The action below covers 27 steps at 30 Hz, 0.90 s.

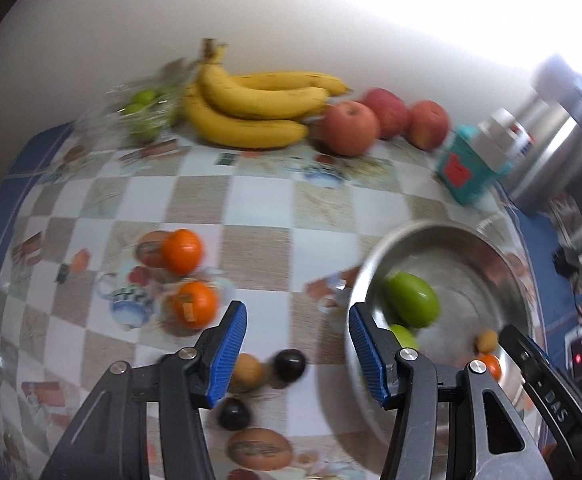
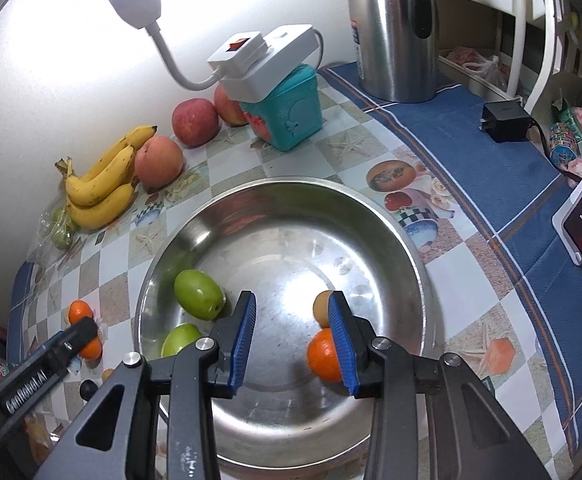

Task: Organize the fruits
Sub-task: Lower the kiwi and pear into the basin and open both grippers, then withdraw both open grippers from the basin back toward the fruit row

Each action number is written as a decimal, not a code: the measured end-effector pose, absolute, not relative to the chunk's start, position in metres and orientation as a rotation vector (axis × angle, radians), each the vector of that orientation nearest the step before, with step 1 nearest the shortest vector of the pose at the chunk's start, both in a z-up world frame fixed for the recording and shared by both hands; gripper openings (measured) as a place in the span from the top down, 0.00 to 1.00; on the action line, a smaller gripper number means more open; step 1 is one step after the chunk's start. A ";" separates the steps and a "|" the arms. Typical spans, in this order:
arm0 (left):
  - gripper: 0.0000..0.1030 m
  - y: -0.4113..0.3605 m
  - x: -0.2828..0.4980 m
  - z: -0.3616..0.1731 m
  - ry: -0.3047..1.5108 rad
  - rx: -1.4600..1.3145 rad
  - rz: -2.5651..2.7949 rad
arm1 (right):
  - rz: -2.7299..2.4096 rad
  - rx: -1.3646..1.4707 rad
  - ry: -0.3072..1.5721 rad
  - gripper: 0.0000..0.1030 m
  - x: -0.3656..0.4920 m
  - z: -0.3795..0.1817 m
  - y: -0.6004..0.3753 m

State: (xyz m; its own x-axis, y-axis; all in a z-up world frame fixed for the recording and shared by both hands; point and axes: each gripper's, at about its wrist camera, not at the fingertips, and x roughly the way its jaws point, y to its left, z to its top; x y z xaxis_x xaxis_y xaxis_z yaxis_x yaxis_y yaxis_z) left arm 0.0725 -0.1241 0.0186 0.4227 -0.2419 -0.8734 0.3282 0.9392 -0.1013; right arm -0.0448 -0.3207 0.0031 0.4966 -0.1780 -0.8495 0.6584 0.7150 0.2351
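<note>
Both grippers are empty: my left gripper [image 1: 297,354] hangs part-open over the checked tablecloth [image 1: 259,200], my right gripper [image 2: 293,344] narrower, nothing between its pads, above the steel bowl [image 2: 371,216]. Inside it lie two green fruits [image 2: 199,294], a small orange [image 2: 323,354] and a brown fruit. Still out near my left jaws: two oranges [image 1: 182,251], two dark plums [image 1: 289,364] and a brown fruit [image 1: 247,370]. I judge them light, round, smooth-skinned and prone to rolling, so I'd grip gently across the widest middle. Bananas [image 1: 259,112] and apples [image 1: 351,128] sit by the white wall; a kettle [image 2: 395,28] stands behind
</note>
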 end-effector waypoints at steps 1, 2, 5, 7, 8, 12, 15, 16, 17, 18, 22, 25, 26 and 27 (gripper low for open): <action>0.44 -0.118 0.075 0.020 1.077 0.080 -0.339 | -0.538 0.589 0.923 0.63 -0.043 0.004 -0.319; 0.44 -0.112 0.077 0.020 1.078 0.073 -0.323 | -0.533 0.588 0.925 0.63 -0.042 0.005 -0.317; 0.44 -0.095 0.085 0.022 1.079 0.051 -0.268 | -0.511 0.578 0.933 0.63 -0.037 0.008 -0.311; 0.42 -0.087 0.088 0.022 1.084 0.046 -0.237 | -0.498 0.565 0.938 0.63 -0.033 0.010 -0.305; 0.37 -0.082 0.089 0.022 1.087 0.045 -0.219 | -0.486 0.558 0.941 0.63 -0.031 0.011 -0.301; 0.36 -0.071 0.092 0.018 1.102 0.037 -0.176 | -0.456 0.534 0.953 0.57 -0.025 0.012 -0.290; 0.31 -0.066 0.093 0.014 1.118 0.036 -0.158 | -0.445 0.521 0.966 0.52 -0.021 0.010 -0.284; 0.29 -0.065 0.093 0.013 1.121 0.042 -0.150 | -0.444 0.517 0.970 0.51 -0.021 0.010 -0.283; 0.24 -0.064 0.092 0.012 1.122 0.046 -0.144 | -0.443 0.511 0.974 0.45 -0.020 0.009 -0.282; 0.21 -0.064 0.092 0.011 1.123 0.049 -0.137 | -0.441 0.507 0.980 0.40 -0.019 0.008 -0.280; 0.06 -0.063 0.093 0.009 1.120 0.063 -0.111 | -0.438 0.500 0.993 0.30 -0.016 0.006 -0.278; 0.01 -0.062 0.093 0.007 1.112 0.082 -0.095 | -0.438 0.482 1.010 0.29 -0.015 0.004 -0.276; 0.01 -0.062 0.093 0.007 1.111 0.085 -0.092 | -0.437 0.482 1.012 0.26 -0.014 0.003 -0.275; 0.00 -0.062 0.093 0.007 1.111 0.086 -0.089 | -0.436 0.481 1.014 0.21 -0.014 0.002 -0.275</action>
